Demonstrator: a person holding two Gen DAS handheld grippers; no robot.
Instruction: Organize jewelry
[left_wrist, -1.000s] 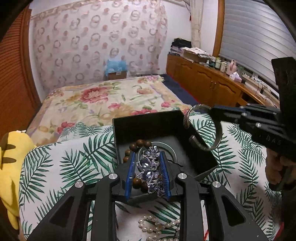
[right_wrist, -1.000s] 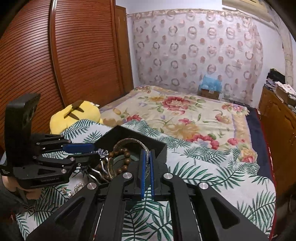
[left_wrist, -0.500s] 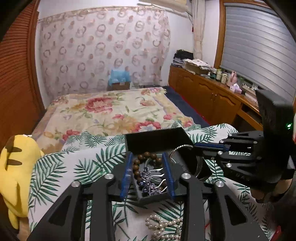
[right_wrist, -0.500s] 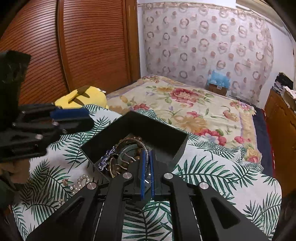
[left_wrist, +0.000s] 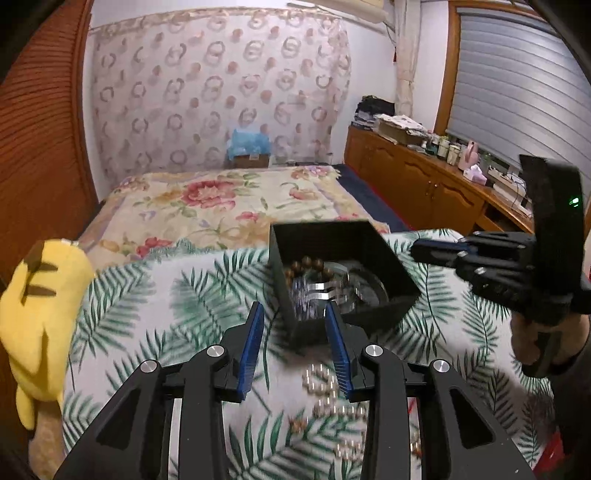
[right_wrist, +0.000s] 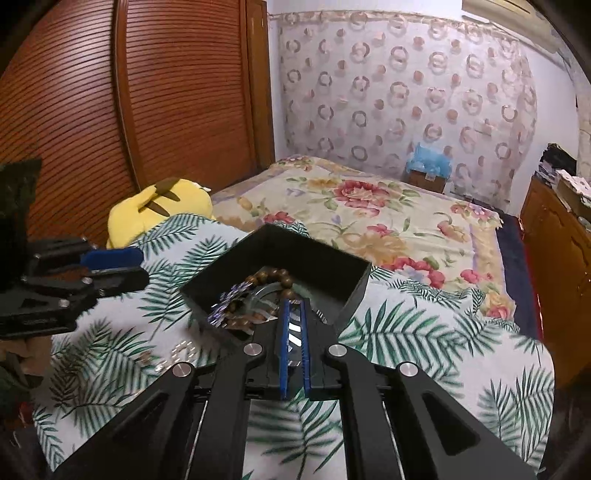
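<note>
- Hanging over the bed, the left hand-held gripper has its two blue fingers wide apart and holds nothing.
- Just below its fingers, low in the middle of the left wrist view, a string of pearl beads lies on the leaf-print cloth. It is blurry, so I cannot tell how it is laid out.
- The pearls look light, floppy and smooth. I think a pinch on one bunched part would work best, because a single bead could slip out.
- The right hand-held gripper has its fingers almost together, with only a thin gap. Something shiny shows in that gap, but I cannot tell if it is being held.
- Right past its tips, in the middle of the right wrist view, sits the open black box.
- Inside the box are brown wooden beads, a sparkly purple piece and silver metal bands.
- The metal bands look hard and slippery, so I would grip them across the flat side.
- The sparkly piece looks easy to break, so a soft squeeze seems right.
- A yellow plush toy lies at the left of the frame, well apart from the box.
</note>
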